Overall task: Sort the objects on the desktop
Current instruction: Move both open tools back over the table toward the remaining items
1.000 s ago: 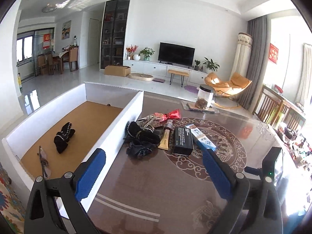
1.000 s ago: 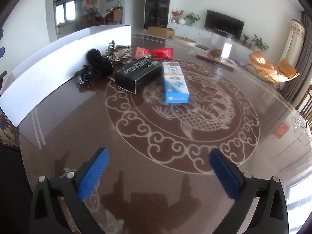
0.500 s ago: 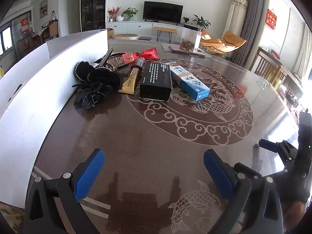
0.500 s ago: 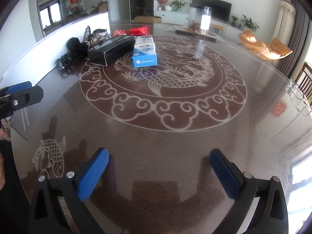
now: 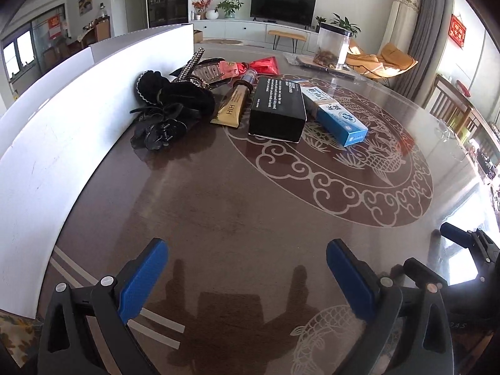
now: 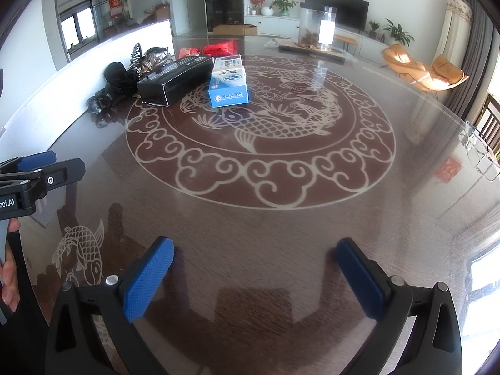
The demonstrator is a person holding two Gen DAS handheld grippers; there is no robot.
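A glossy brown table (image 5: 250, 218) with a fish motif holds a black box (image 5: 276, 106), blue box (image 5: 339, 118), gold tube (image 5: 232, 107) and black hair accessories (image 5: 168, 115) beside a white bin wall (image 5: 62, 118). Left gripper (image 5: 247, 268) and right gripper (image 6: 254, 268) hover wide apart, empty.

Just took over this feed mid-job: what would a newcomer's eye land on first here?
The big white dragon-and-cloud medallion on the glossy brown table, with a black box and a blue-and-white box lying side by side at its far left rim. Left of them, black hair accessories heap against a tall white box wall. Both grippers, left and right, are open and empty.
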